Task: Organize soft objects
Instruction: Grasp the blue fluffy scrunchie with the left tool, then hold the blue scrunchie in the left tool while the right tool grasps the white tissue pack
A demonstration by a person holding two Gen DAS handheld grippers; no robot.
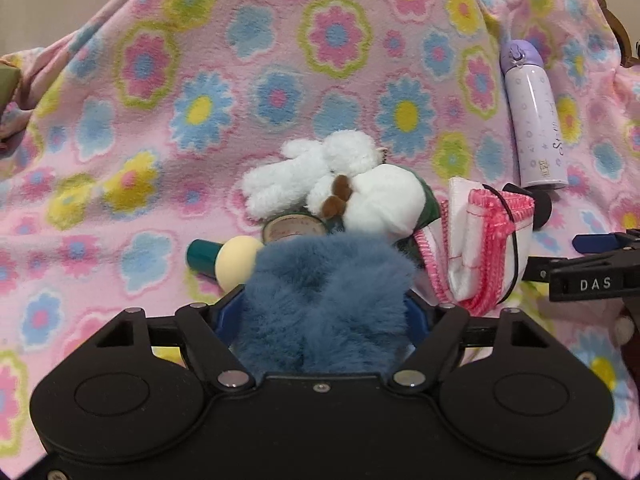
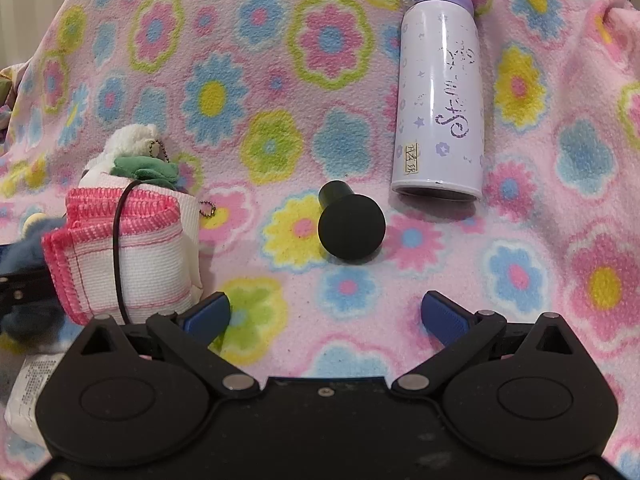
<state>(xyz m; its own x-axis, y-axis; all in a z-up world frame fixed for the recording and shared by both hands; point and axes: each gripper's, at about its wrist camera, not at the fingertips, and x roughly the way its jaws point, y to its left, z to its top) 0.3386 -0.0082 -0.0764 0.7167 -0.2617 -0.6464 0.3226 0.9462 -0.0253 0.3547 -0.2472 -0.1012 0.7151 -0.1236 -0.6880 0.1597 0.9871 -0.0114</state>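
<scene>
Blue fluffy toy (image 1: 328, 300), one, is clamped by the left gripper (image 1: 326, 316), long axis pointing toward two white plushes (image 1: 320, 172); right gripper (image 2: 325, 318) is spread, holding nothing.

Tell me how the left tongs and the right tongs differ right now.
The left tongs are shut on the blue furry item; the right tongs are open and hold nothing. The left tongs sit at the pile of soft things beside the pink-edged cloth; the right tongs face bare blanket, with the black knob ahead. Both have blue pads.
</scene>
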